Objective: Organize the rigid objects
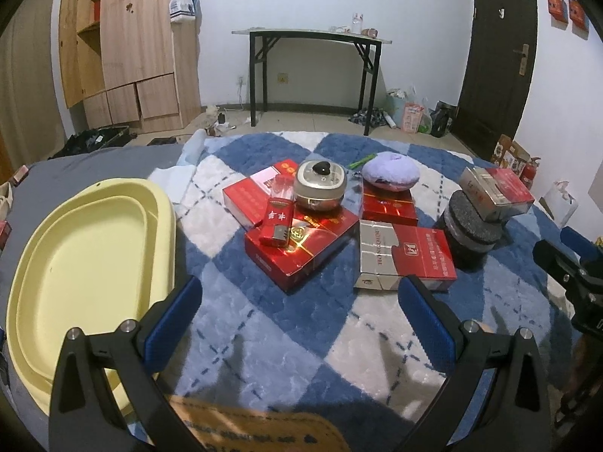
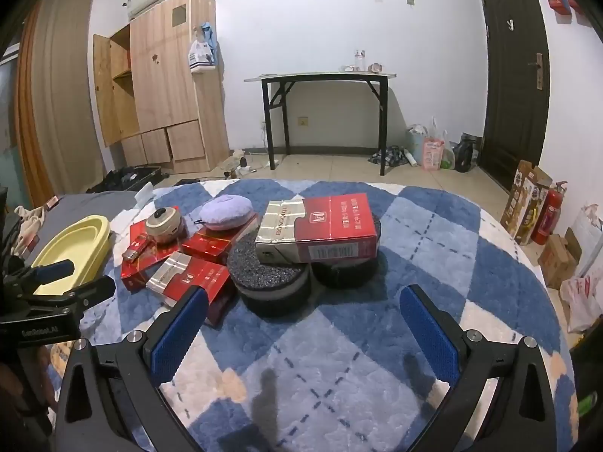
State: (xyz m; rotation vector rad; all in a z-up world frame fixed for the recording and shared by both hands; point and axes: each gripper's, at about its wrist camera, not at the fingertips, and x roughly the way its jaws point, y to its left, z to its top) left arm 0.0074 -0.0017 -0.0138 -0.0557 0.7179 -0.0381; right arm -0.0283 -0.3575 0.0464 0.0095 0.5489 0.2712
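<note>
- A cluster of red boxes lies mid-blanket (image 1: 301, 339), ahead of both grippers and apart from them.
- The large red-and-silver box (image 2: 316, 231) rests flat across two dark round foam-topped pucks (image 2: 269, 275), straight ahead of the right gripper (image 2: 303, 329); its silver end reads "HONGQIQU", and a barcode shows on its front edge.
- A second red-and-silver box (image 1: 405, 256) lies just beyond the left gripper's (image 1: 299, 318) right fingertip (image 1: 422, 301); its silver part reads "HONGQIQU".
- Left of that, a flat red box (image 1: 301, 250) carries a small red pack (image 1: 277, 226) with Chinese characters, and a round beige tin with a dark knob (image 1: 320, 184).
- A lilac cushion-like pouch (image 1: 390, 175) sits on another red box (image 1: 390, 207) farther back.
- A pale yellow oval tray (image 1: 83, 271) lies to the left, beside the left gripper's left finger (image 1: 177, 324).
- Left gripper: jaws spread wide, nothing between them, above the blue-and-white checked blanket.
- Right gripper: jaws likewise wide apart and holding nothing.
- In the right wrist view the left gripper's body shows a small printed label, too blurred to read with certainty.
</note>
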